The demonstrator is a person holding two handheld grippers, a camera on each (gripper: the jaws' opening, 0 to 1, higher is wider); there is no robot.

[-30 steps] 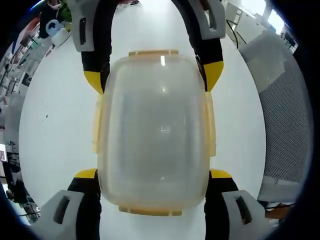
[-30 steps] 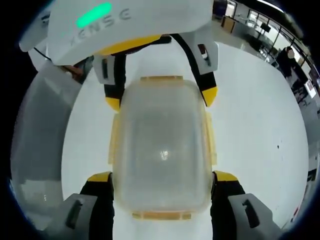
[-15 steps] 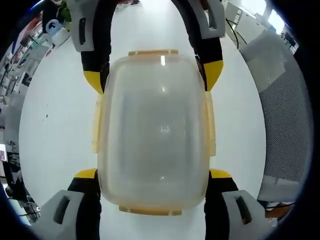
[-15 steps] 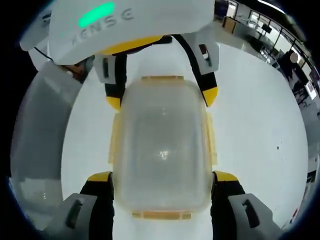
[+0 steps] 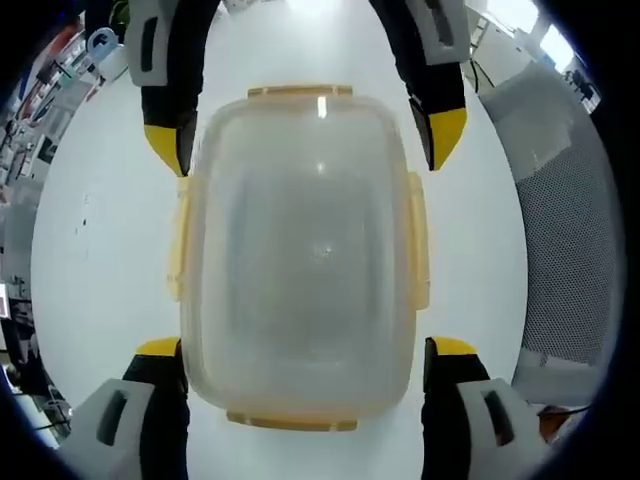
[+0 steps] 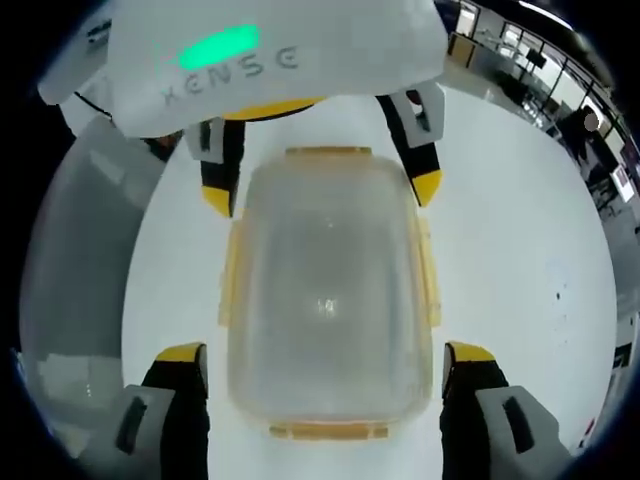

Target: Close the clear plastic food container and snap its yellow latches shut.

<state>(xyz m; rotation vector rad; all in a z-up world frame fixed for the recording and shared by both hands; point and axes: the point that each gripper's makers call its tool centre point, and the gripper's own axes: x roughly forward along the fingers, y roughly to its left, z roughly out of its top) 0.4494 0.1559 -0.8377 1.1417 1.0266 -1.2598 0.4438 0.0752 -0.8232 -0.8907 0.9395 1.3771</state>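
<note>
Container [image 5: 300, 250] sits lid-on between our two grippers on the white desk [image 5: 90, 260]. Our left gripper [image 5: 300, 355] stands wide, its yellow-tipped jaws just clear of the container's long sides. Our right gripper [image 6: 325, 360] is likewise spread, apart from the walls. We see yellow latches [image 6: 325, 432] lying along all four edges.

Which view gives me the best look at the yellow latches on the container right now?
The left gripper view: the container sits large and centred, with yellow latches along both long sides and both ends unobstructed. In the right gripper view the container is smaller, though its latches show too; the left gripper's body hangs just above the far one.
</note>
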